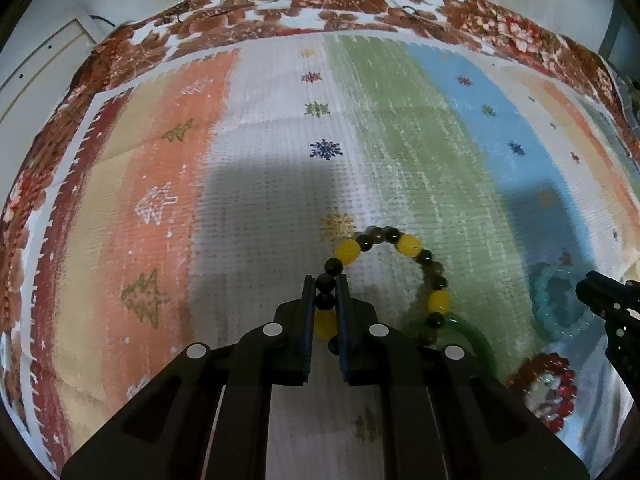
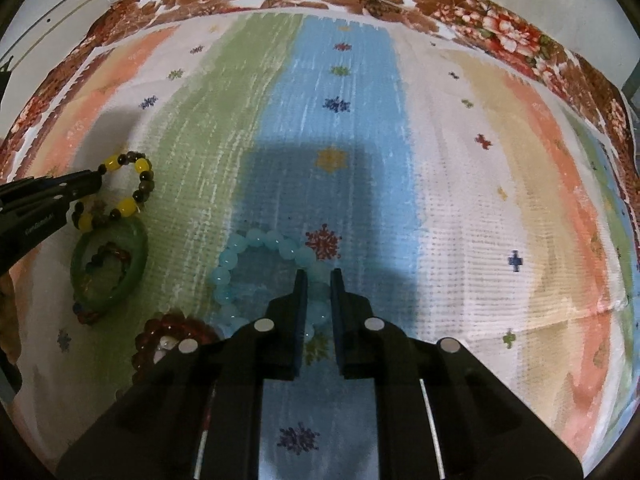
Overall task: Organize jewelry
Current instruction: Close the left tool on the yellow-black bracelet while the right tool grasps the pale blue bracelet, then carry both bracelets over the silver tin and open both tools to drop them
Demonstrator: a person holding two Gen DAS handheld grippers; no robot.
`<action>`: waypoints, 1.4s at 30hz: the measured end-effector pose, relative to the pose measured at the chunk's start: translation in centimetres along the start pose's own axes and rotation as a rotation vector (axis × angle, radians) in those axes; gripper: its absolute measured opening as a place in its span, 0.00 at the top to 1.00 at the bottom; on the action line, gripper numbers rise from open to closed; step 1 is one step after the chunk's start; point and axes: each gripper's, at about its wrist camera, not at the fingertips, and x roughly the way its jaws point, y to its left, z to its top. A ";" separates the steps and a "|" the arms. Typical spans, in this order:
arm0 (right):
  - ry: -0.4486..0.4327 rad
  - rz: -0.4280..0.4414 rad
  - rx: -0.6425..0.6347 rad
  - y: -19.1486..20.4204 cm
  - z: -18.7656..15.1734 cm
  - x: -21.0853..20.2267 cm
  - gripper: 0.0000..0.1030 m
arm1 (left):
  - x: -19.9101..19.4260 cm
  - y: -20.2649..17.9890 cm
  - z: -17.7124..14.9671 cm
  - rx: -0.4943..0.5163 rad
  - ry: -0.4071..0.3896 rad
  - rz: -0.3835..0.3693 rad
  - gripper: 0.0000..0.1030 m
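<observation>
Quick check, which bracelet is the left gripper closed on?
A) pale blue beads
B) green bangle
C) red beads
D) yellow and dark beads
D: in the left wrist view the left gripper has its fingers pinched on the dark beads of the yellow and dark bracelet; the right wrist view shows the same from the side.

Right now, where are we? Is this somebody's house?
Probably a home. A striped mat with snowflake prints lies over a flowery cloth, likely on a table or bed. Bead bracelets lie on it: a yellow-and-dark bracelet, a pale blue one.
</observation>
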 end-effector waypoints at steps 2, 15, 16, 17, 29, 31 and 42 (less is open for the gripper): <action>-0.016 0.000 0.000 0.0 -0.1 -0.9 0.87 | -1.0 0.0 -0.1 -0.005 -0.010 -0.009 0.91; -0.100 -0.006 -0.017 0.6 -1.4 -7.2 0.88 | -7.6 -1.1 -2.1 0.024 -0.067 -0.054 0.91; -0.105 -0.004 -0.016 0.6 -1.6 -7.7 0.88 | -8.0 -1.0 -2.3 0.022 -0.073 -0.056 0.91; -0.112 -0.001 -0.016 0.7 -1.8 -8.3 0.88 | -8.8 -0.9 -2.5 0.019 -0.081 -0.060 0.91; -0.190 0.066 -0.036 2.3 -5.5 -15.8 0.88 | -16.0 -0.6 -7.2 0.011 -0.161 -0.119 0.91; -0.208 0.069 -0.043 2.8 -6.3 -17.1 0.88 | -17.0 -0.6 -7.8 0.011 -0.177 -0.129 0.91; -0.226 0.129 -0.061 4.3 -10.6 -20.9 0.88 | -22.1 -2.1 -12.5 0.034 -0.246 -0.197 0.91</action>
